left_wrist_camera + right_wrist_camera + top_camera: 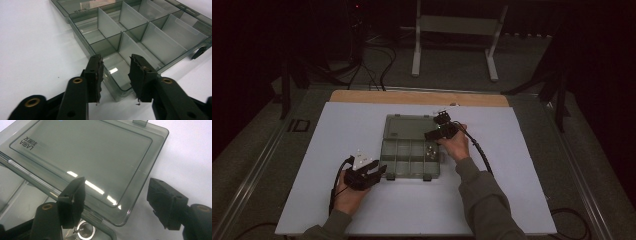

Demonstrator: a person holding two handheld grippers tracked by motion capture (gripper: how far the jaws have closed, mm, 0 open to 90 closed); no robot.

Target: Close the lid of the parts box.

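Grey organizer box lies open — lid flat on white board.

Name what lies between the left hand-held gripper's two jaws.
In the left gripper view, the left hand-held gripper straddles the near corner wall of the compartment box.

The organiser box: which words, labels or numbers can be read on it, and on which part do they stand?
"ARIA", in dark capital letters near one corner of the open lid of the box, upside down in the right gripper view.
Two or three small characters next to that word: too blurred to read.
A small raised mark on the lid in the left gripper view: too small to read.
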